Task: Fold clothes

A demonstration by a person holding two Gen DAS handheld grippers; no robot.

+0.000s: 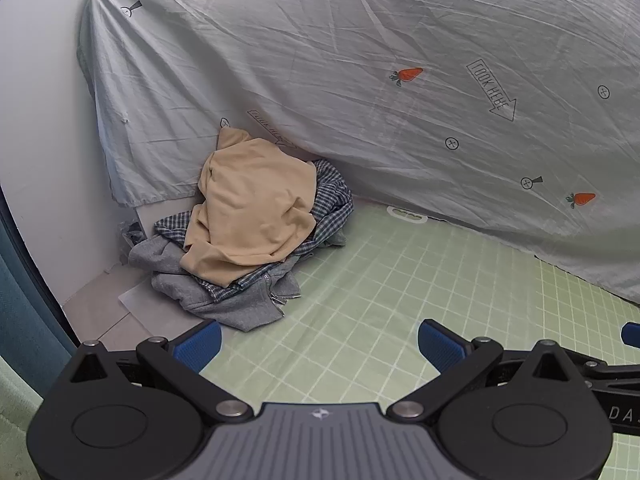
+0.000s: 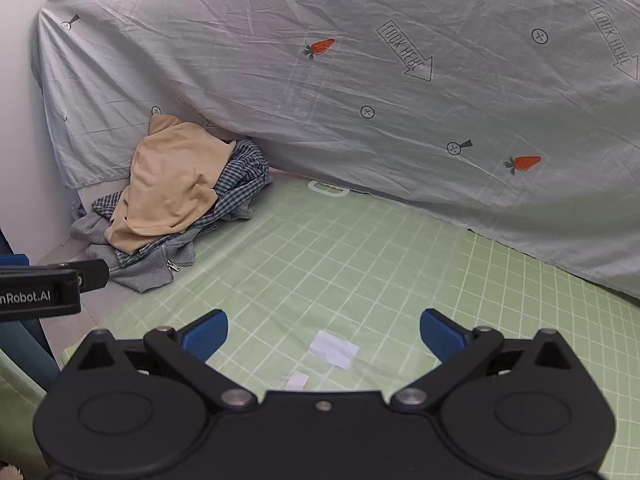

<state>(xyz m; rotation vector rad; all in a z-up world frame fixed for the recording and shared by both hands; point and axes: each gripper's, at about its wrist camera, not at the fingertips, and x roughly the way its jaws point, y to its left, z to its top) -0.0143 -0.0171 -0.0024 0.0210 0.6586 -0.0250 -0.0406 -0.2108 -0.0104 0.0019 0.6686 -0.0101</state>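
Note:
A pile of clothes lies at the far left of the green grid mat (image 1: 380, 280). On top is a tan garment (image 1: 252, 208), under it a blue plaid shirt (image 1: 332, 196), and at the bottom a grey zip hoodie (image 1: 240, 300). The same pile shows in the right wrist view: tan garment (image 2: 172, 184), plaid shirt (image 2: 240, 176), grey hoodie (image 2: 156, 272). My left gripper (image 1: 319, 346) is open and empty, just short of the pile. My right gripper (image 2: 324, 334) is open and empty over the mat (image 2: 360, 260), to the right of the left one.
A grey sheet with carrot prints (image 1: 360, 80) hangs behind the mat and pile. A white wall (image 1: 36, 120) stands at the left. Two white paper scraps (image 2: 334, 349) lie on the mat near my right gripper. A white tab (image 2: 328, 189) sits at the mat's far edge.

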